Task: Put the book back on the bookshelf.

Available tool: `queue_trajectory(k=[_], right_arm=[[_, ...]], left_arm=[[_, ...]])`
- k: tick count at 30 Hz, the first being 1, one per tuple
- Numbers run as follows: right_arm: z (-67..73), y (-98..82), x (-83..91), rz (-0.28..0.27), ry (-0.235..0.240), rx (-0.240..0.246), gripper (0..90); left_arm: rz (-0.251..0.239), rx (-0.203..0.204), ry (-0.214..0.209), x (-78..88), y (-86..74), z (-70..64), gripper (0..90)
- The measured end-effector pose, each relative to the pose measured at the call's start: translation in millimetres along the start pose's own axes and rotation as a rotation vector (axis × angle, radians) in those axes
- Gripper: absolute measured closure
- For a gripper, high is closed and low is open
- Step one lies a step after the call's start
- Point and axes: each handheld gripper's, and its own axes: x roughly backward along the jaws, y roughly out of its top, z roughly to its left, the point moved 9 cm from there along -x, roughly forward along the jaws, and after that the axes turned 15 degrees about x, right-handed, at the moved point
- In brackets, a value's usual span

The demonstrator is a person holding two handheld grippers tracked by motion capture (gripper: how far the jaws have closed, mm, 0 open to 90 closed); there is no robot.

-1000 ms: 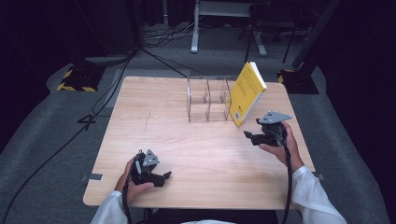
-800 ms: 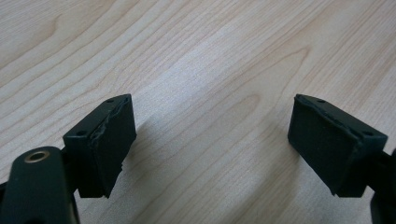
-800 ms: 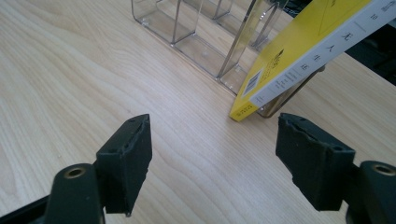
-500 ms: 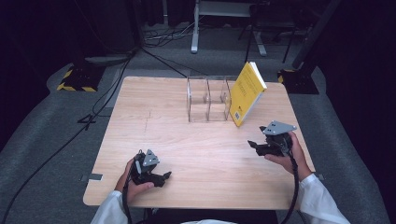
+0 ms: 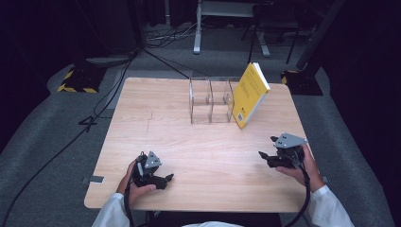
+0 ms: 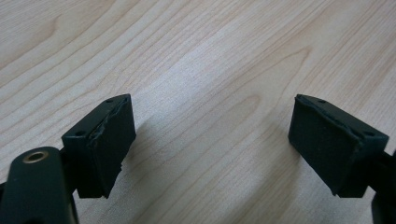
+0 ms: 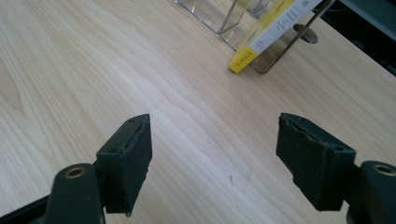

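Book (image 5: 249,94), yellow, its print too small to read; both tongs (image 5: 166,179) (image 5: 266,157) gape, empty.

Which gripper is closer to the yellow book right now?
Right. The right gripper sits on the near right of the table, just below the yellow book leaning on the clear organizer. The left gripper rests at the near left edge, much farther away.
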Motion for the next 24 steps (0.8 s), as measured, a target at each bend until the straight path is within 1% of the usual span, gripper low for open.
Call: queue_trajectory(k=[2, 4, 5, 7, 8, 10, 12, 13, 14, 15, 18, 20, 21, 22, 24], right_arm=[[3.6, -5.5, 2.3, -0.007, 0.011, 0.003, 27.5], [6.8, -11.6, 3.6, -0.003, 0.018, 0.004, 27.5], [6.8, -11.6, 3.6, -0.003, 0.018, 0.004, 27.5], [12.0, -20.9, 5.1, 0.010, 0.032, -0.004, 27.4], [12.0, -20.9, 5.1, 0.010, 0.032, -0.004, 27.4], [14.5, -27.1, 6.3, 0.012, 0.035, -0.020, 27.4], [18.2, -37.2, 7.8, 0.010, 0.039, -0.043, 27.4], [18.2, -37.2, 7.8, 0.010, 0.039, -0.043, 27.4], [21.1, -44.5, 7.7, 0.014, 0.043, -0.057, 27.4], [21.1, -44.5, 7.7, 0.014, 0.043, -0.057, 27.4], [25.2, -55.6, 7.7, 0.032, 0.047, -0.061, 27.4], [28.0, -64.8, 8.5, 0.041, 0.047, -0.080, 27.4], [28.0, -64.8, 8.5, 0.041, 0.047, -0.080, 27.4], [29.9, -70.6, 9.0, 0.047, 0.047, -0.089, 27.6], [31.2, -73.3, 9.5, 0.046, 0.050, -0.093, 27.6]], left_arm=[[0.000, 0.000, 0.000, 0.0, 0.0, 0.0, 15.3], [0.000, 0.000, 0.000, 0.0, 0.0, 0.0, 15.3], [0.000, 0.000, 0.000, 0.0, 0.0, 0.0, 15.3], [0.000, 0.000, 0.000, 0.0, 0.0, 0.0, 15.3], [0.000, 0.000, 0.000, 0.0, 0.0, 0.0, 15.3], [0.000, 0.000, 0.000, 0.0, 0.0, 0.0, 15.3], [0.000, 0.000, 0.000, 0.0, 0.0, 0.0, 15.3], [0.000, 0.000, 0.000, 0.0, 0.0, 0.0, 15.3], [0.000, 0.000, 0.000, 0.0, 0.0, 0.0, 15.3], [0.000, 0.000, 0.000, 0.0, 0.0, 0.0, 15.3], [0.000, 0.000, 0.000, 0.0, 0.0, 0.0, 15.3], [0.000, 0.000, 0.000, 0.0, 0.0, 0.0, 15.3], [0.000, 0.000, 0.000, 0.0, 0.0, 0.0, 15.3], [0.000, 0.000, 0.000, 0.0, 0.0, 0.0, 15.3], [0.000, 0.000, 0.000, 0.0, 0.0, 0.0, 15.3]])
